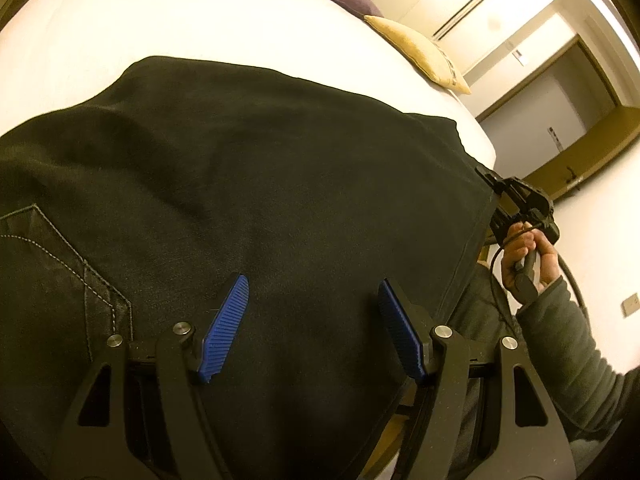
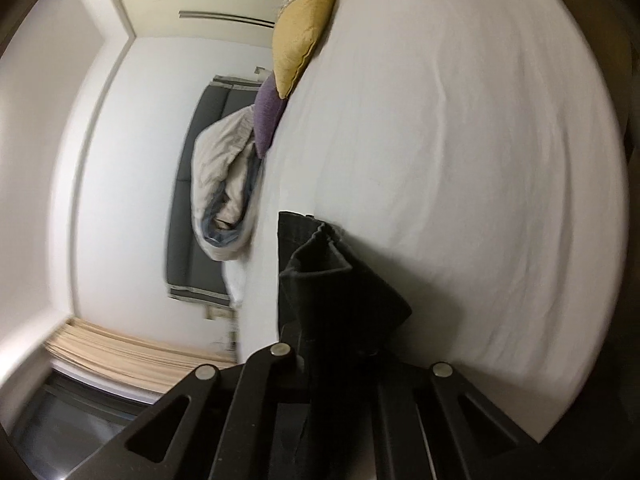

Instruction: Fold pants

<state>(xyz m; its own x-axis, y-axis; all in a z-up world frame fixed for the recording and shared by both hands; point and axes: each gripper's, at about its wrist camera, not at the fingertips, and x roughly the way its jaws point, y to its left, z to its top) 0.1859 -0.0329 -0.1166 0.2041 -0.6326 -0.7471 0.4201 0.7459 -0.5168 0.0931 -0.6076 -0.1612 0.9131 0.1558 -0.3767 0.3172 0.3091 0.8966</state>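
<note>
Blue ribbed pads (image 1: 226, 330) on the left gripper (image 1: 312, 330) fill the foreground, spread wide apart with nothing between them, hovering just over the black pants (image 1: 248, 184). Those pants lie spread across the near part of the white bed (image 1: 200, 28), and you can see a back pocket (image 1: 60, 264) with pale stitching off to the left of the gripper. Over at the far right edge of the fabric, the right gripper (image 1: 494, 182) has hold of the pants' corner, with the person's right hand (image 1: 528, 256) wrapped around its handle and a grey sleeve (image 1: 576, 344) trailing back.

Switch to the right wrist view and it's clear: the right gripper (image 2: 340, 344) is pinching a bunched fold of the dark pants (image 2: 320, 280), the cloth standing up between its fingers and hiding the tips themselves. The hemmed edge rises above the clamp, against the white bed (image 2: 480, 160).

Along the bed's far edge, a yellow cushion (image 2: 304, 28) sits touching a purple cushion (image 2: 270, 114), and just beyond that a crumpled pale duvet (image 2: 228, 192) is heaped against a grey headboard (image 2: 200, 184).
</note>
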